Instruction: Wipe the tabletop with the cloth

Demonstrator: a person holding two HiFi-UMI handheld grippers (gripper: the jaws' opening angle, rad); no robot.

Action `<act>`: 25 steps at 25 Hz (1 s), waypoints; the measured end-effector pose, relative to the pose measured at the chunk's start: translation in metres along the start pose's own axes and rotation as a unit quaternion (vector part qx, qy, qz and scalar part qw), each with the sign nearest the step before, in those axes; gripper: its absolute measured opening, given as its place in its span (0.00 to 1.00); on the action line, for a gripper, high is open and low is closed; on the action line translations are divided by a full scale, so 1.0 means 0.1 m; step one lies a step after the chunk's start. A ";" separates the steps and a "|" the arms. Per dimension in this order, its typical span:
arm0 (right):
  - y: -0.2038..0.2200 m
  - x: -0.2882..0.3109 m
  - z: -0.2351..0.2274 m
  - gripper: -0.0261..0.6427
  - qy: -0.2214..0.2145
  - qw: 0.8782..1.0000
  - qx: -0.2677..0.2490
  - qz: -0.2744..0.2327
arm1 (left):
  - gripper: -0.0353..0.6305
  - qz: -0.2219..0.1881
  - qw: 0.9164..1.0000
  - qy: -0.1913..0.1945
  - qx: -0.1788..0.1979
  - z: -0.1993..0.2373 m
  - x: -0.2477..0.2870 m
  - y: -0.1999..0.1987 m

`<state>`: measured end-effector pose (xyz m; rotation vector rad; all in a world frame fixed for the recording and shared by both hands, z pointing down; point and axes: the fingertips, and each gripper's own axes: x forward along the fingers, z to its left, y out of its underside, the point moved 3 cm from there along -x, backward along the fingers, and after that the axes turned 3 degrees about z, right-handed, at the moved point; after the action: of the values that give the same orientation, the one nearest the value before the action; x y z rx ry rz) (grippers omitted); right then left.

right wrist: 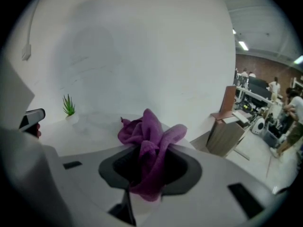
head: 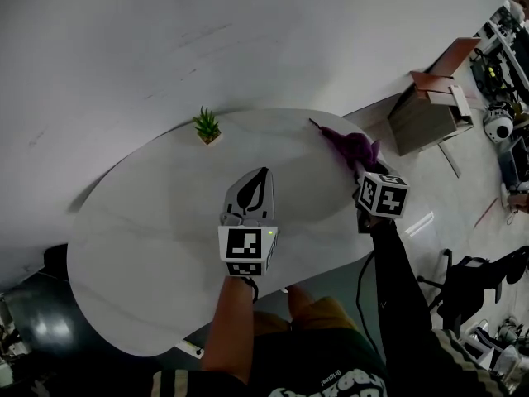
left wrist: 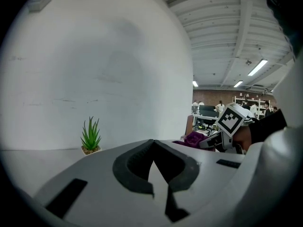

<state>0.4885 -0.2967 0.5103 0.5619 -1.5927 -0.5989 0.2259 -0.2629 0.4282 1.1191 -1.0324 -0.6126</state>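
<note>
Pinching the cloth (right wrist: pixel 149 138) in my right gripper (right wrist: pixel 147 171), I am clamping the jaws on a bunched fold, probably so the loose end can wipe. It is sitting at the table's (head: pixel 140 230) 2 o'clock edge. My left gripper (left wrist: pixel 154 150), jaws closed together and holding nothing, is hovering mid-table. At 11 o'clock a pot (head: pixel 210 138) is holding a plant (head: pixel 206 123).

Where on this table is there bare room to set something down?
The table's whole left half, left of the plant and left gripper, is bare. So is the strip between plant and cloth. The right end is crowded: the right gripper holds the cloth there.
</note>
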 end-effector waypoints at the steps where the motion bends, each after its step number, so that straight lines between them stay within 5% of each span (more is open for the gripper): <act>1: 0.00 -0.03 0.05 0.23 -0.005 1.000 -0.002 -0.004 | 0.05 -0.001 1.000 -0.003 -0.001 0.02 -0.03 0.00; 6: -0.03 -0.30 0.65 0.23 -0.068 0.997 -0.018 -0.041 | 0.05 -0.003 1.000 -0.025 -0.004 0.24 -0.35 0.04; 11: 0.05 -0.48 1.72 0.23 -0.147 0.986 -0.064 -0.051 | 0.05 -0.009 0.997 -0.079 -0.013 0.77 -0.98 0.13; 25: 1.12 -1.12 5.83 0.23 -0.337 0.926 -0.169 -0.022 | 0.05 -0.003 0.966 -0.253 -0.061 2.99 -4.05 1.00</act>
<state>-0.0815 -0.1055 0.4536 0.1236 -2.0529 -1.1624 -0.2251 -0.0193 0.4015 0.8736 -1.4041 -0.9856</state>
